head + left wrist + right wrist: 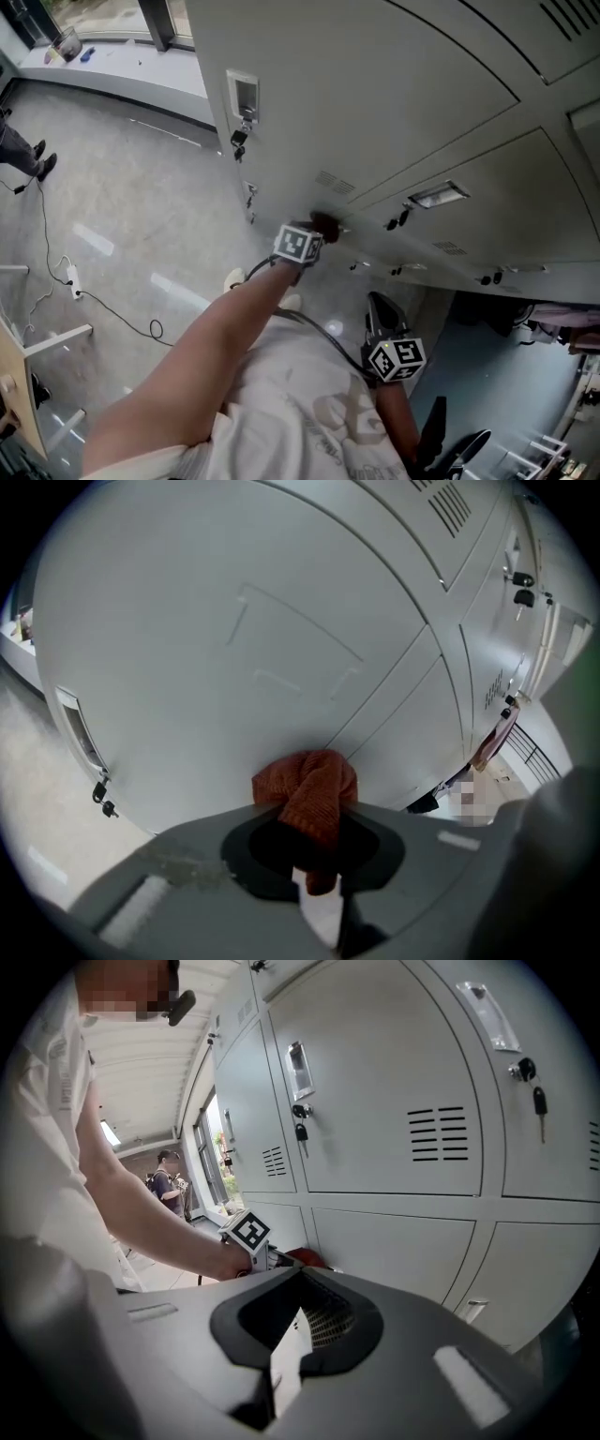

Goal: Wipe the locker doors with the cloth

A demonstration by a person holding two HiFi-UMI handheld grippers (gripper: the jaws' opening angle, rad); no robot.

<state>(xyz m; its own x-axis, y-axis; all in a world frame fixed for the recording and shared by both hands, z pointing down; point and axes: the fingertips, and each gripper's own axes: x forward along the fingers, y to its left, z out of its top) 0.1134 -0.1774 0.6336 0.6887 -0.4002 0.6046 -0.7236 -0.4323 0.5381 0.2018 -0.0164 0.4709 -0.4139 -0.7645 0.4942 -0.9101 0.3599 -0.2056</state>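
Down at the lower row of lockers, in the head view, we had the left gripper (317,232) stretched out with the rust-red cloth (326,224) pushed against a grey locker door (319,103), close to its bottom seam. The right gripper (379,314) hung near our body, well apart from the doors. A cable (103,305) trailed across the floor (141,216) to our left, clear of the reach.

Through the left gripper view, the jaws were clamped on the cloth, whose bunched end touched the door panel. Keys (101,799) dangled below a recessed handle (75,728) at that door's left edge. We judged these the likeliest things to snag the cloth on a wide sweep.

Across in the right gripper view, the jaws stood together with nothing between them. They faced more doors with louvred vents (436,1133) and further locks. A second person (171,1185) stood far off by the windows, out of the way.

We judged the wiping to be under way but not near its end. No streak or damp patch told wiped metal from unwiped, so we could not say which doors were done. Several doors above and to the right looked left to do.
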